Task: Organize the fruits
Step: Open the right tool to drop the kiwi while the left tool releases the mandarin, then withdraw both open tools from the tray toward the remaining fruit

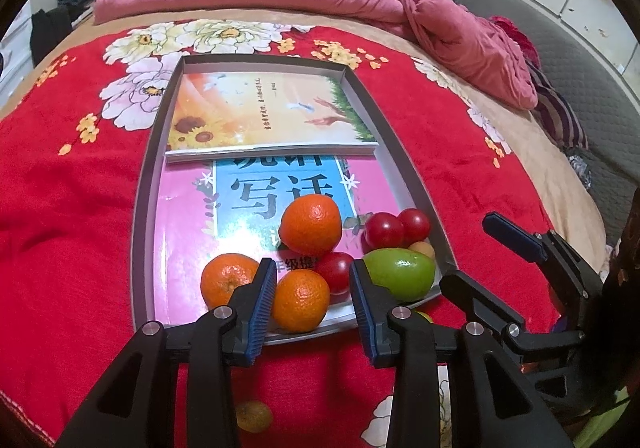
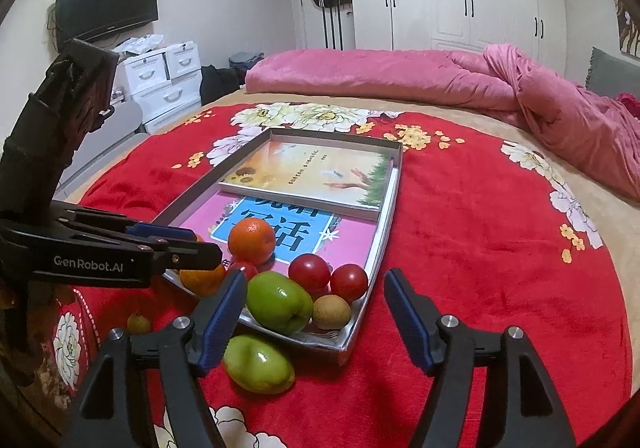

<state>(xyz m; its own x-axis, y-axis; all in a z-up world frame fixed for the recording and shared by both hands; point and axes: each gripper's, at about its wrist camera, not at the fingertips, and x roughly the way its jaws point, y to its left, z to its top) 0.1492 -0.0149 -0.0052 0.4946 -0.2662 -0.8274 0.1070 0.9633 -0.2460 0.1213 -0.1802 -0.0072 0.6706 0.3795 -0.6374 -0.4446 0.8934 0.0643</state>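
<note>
Just off the tray's [image 2: 384,232] near edge, the smooth, probably slippery green fruit [image 2: 258,364] wants a hold across its middle; right gripper [image 2: 316,322] gapes empty, left gripper [image 1: 312,300] stands narrowly open around an orange [image 1: 300,300], apparently not pinching.

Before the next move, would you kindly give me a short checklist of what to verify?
1. Right gripper open and empty: ok.
2. Green fruit on the blanket uncovered, just beside the right gripper's finger: ok.
3. Free space in the tray for it: ok, part of the pink book is bare.
4. Left gripper gripping nothing: ok, a gap shows beside the near orange.
5. All fruit in the tray: not ok, a small brown fruit also lies outside.
</note>
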